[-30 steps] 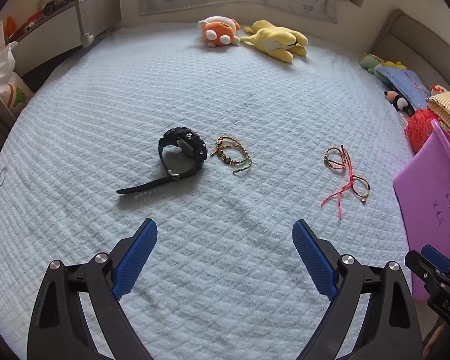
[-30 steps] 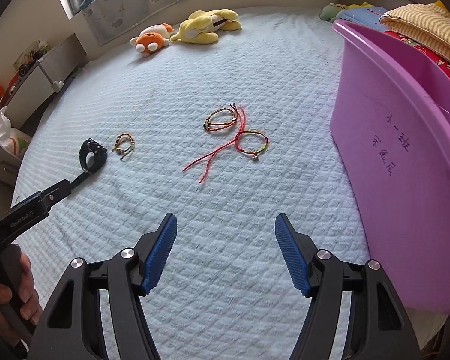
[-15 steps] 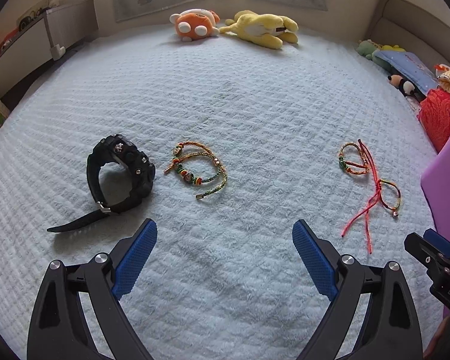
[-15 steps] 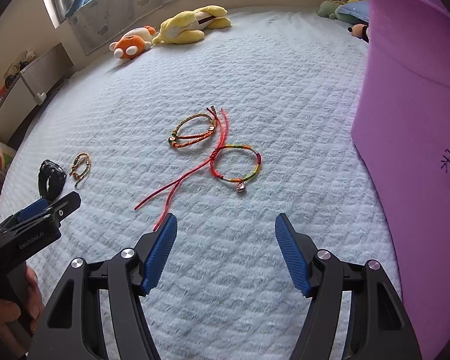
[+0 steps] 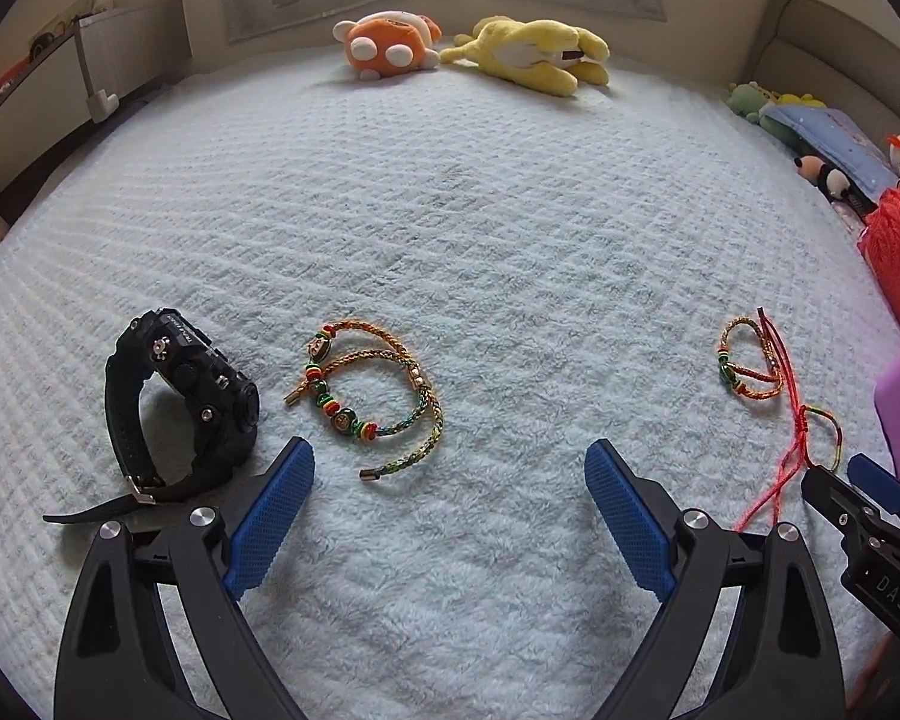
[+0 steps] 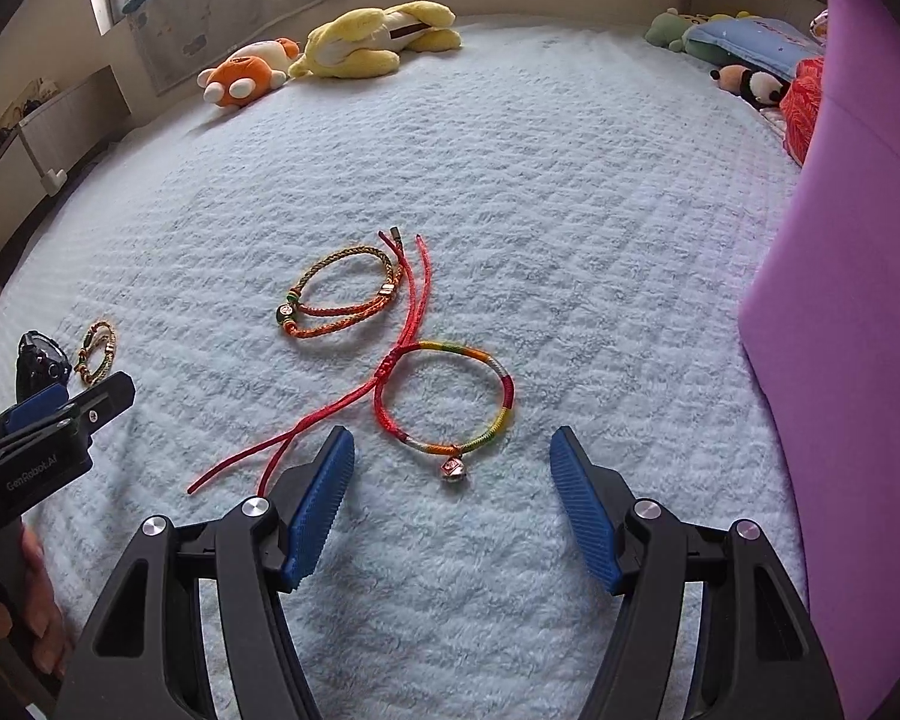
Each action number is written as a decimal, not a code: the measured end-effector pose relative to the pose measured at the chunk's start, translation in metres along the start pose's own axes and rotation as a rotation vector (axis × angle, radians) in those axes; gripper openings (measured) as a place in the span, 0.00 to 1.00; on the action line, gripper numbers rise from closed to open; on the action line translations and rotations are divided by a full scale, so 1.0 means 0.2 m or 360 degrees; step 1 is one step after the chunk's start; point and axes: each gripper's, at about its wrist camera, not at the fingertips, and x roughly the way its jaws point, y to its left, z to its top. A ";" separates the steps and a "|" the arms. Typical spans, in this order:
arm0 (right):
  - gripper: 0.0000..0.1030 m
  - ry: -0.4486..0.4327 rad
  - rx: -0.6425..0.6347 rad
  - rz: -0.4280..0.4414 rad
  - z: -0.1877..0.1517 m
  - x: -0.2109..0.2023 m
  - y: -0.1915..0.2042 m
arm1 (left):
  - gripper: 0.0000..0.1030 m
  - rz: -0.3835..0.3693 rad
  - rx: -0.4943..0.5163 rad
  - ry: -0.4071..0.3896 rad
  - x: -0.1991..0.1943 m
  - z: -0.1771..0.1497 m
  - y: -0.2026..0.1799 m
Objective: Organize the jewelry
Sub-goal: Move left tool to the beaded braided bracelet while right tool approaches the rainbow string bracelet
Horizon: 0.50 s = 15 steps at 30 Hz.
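Observation:
On a pale blue quilted bed lie a black wristwatch [image 5: 174,414] and, to its right, a braided beaded bracelet [image 5: 372,396]. My left gripper [image 5: 450,480] hovers open just in front of that bracelet, nothing between its blue pads. Further right lie an orange-green braided bracelet [image 6: 342,294] and a rainbow cord bracelet with a small bell and long red strings [image 6: 450,396]. My right gripper [image 6: 453,480] stands open with the bell just ahead of its pads. A purple bin [image 6: 846,300] rises at the right.
Plush toys, an orange one [image 5: 390,45] and a yellow one [image 5: 534,54], lie at the far edge of the bed. More toys and a red cloth [image 5: 894,246] crowd the right side. A hand [image 6: 36,618] holds the left gripper's handle.
Both grippers have come down and forward towards the bed. The watch and beaded bracelet loom larger in the left view, the rainbow bracelet in the right view. Nothing was taken hold of.

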 end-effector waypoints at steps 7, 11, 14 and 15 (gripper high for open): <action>0.64 -0.0025 -0.0031 -0.0001 0.02 0.04 0.01 | 0.89 0.0012 -0.0001 -0.0002 0.06 0.02 0.00; 0.64 -0.0039 -0.0052 -0.0004 0.03 0.06 0.02 | 0.90 0.0022 0.0011 -0.0015 0.09 0.04 -0.01; 0.65 -0.0041 -0.0049 0.0000 0.03 0.07 0.02 | 0.90 0.0030 0.0005 -0.0023 0.10 0.05 -0.01; 0.65 -0.0044 -0.0052 -0.0001 0.03 0.07 0.02 | 0.90 0.0034 0.0002 -0.0023 0.11 0.06 -0.01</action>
